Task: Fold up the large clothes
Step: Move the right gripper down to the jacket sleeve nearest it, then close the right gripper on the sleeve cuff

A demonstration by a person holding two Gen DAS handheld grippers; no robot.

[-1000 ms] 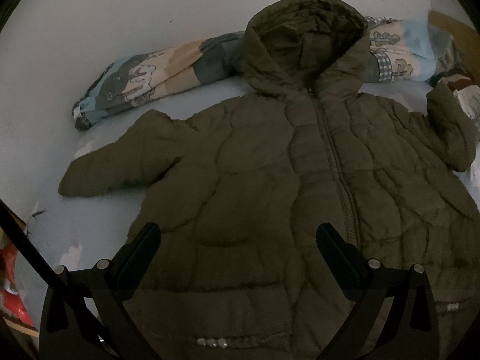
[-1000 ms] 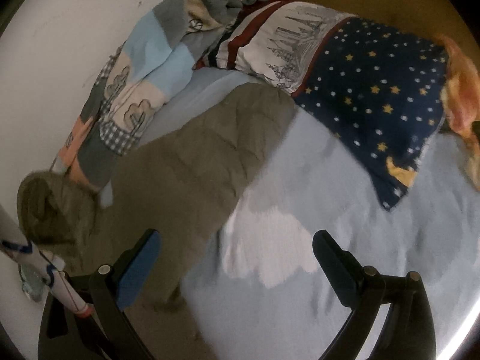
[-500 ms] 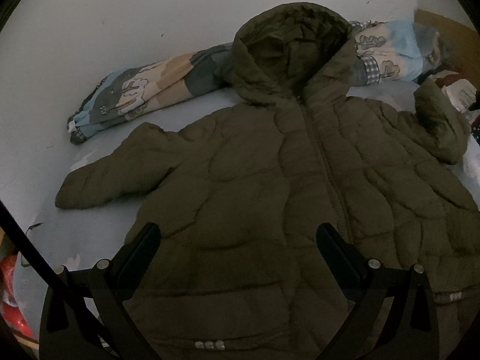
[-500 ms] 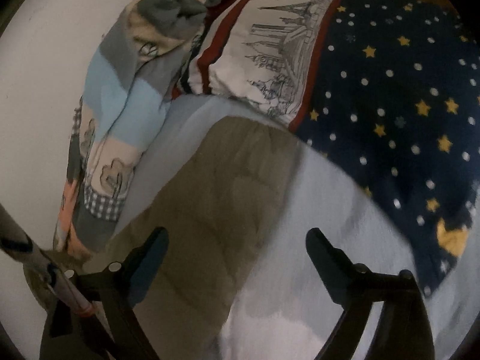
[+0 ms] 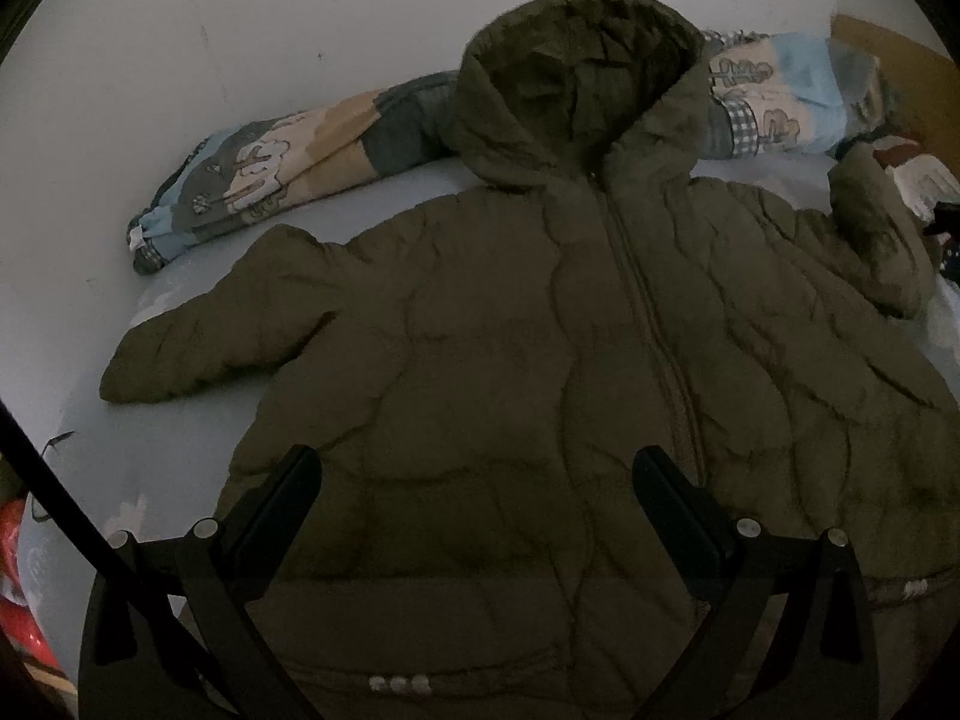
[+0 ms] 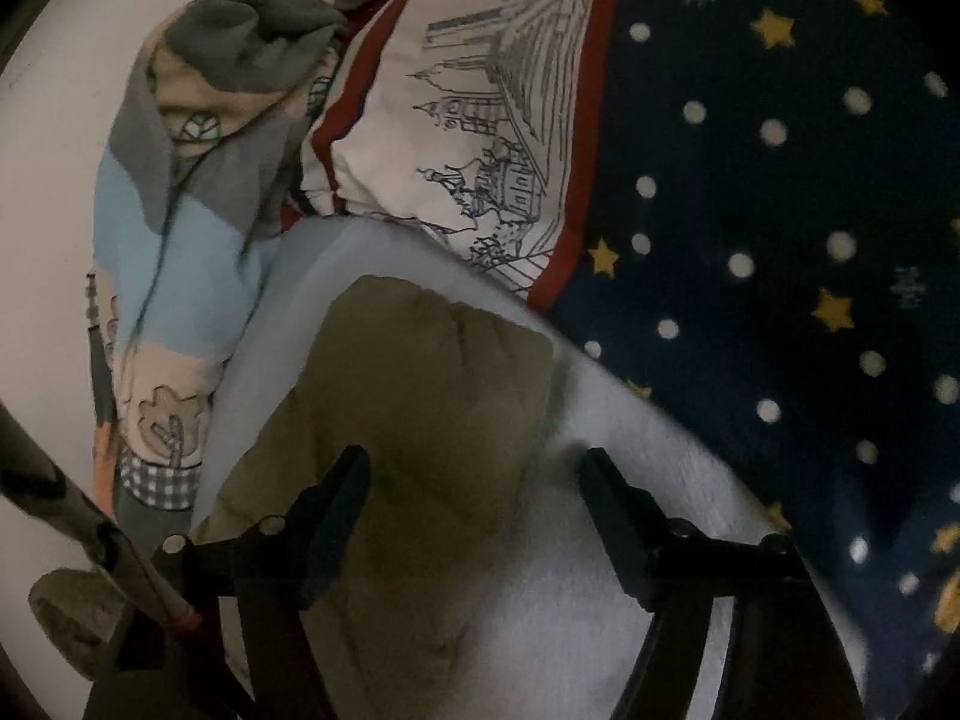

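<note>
An olive hooded puffer jacket (image 5: 540, 360) lies face up and zipped on the pale blue bed sheet (image 5: 150, 480), hood toward the wall and both sleeves spread. My left gripper (image 5: 477, 480) hovers open above the jacket's lower front, with nothing between its fingers. In the right wrist view the end of the jacket's right sleeve (image 6: 432, 396) lies between the fingers of my right gripper (image 6: 474, 474). Its jaws are closing around the sleeve cuff, and the pads stand apart from the fabric.
A patchwork blanket roll (image 5: 270, 180) lies along the white wall behind the hood. A pillow with a city drawing (image 6: 480, 138) and a navy star-print duvet (image 6: 780, 240) sit just beyond the right sleeve. A dark strap (image 5: 54, 480) crosses the left edge.
My right gripper has dropped down and forward onto the sleeve end, and its jaws have narrowed. The left gripper has stayed nearly still over the jacket.
</note>
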